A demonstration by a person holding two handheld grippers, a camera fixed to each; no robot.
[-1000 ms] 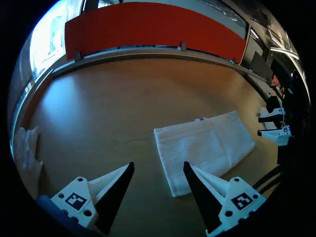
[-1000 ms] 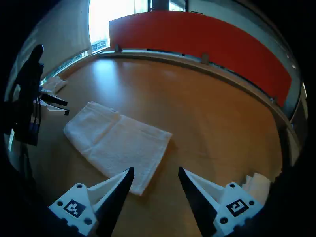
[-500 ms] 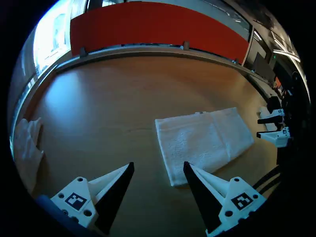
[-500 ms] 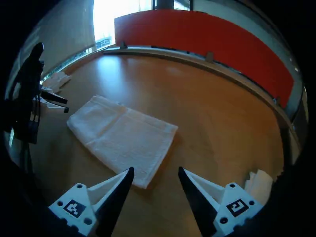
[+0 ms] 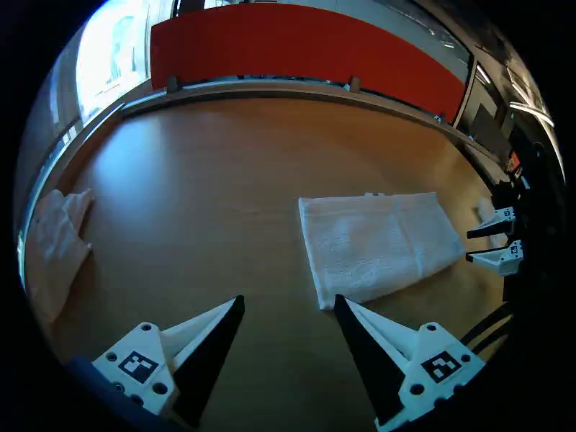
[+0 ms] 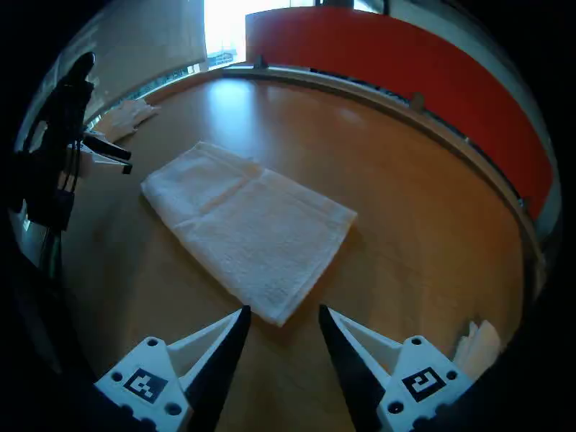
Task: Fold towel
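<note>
Left gripper view: one folded towel (image 5: 378, 245) lies on the table (image 5: 201, 187), nearer than the red panel (image 5: 302, 50), long axis parallel to the panel. One cloth (image 5: 54, 245) is there. The left gripper (image 5: 288, 299) has its fingers wide, empty.

Right gripper view: one towel, two cloths; the towel's long axis slants to the panel. The right gripper (image 6: 284, 308) has its fingers parted, empty.

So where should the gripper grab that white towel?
Probably pinch the near corner of the flat, folded white terry towel. It points straight into the open right gripper, so slide in low from the near side along the wooden table.
</note>
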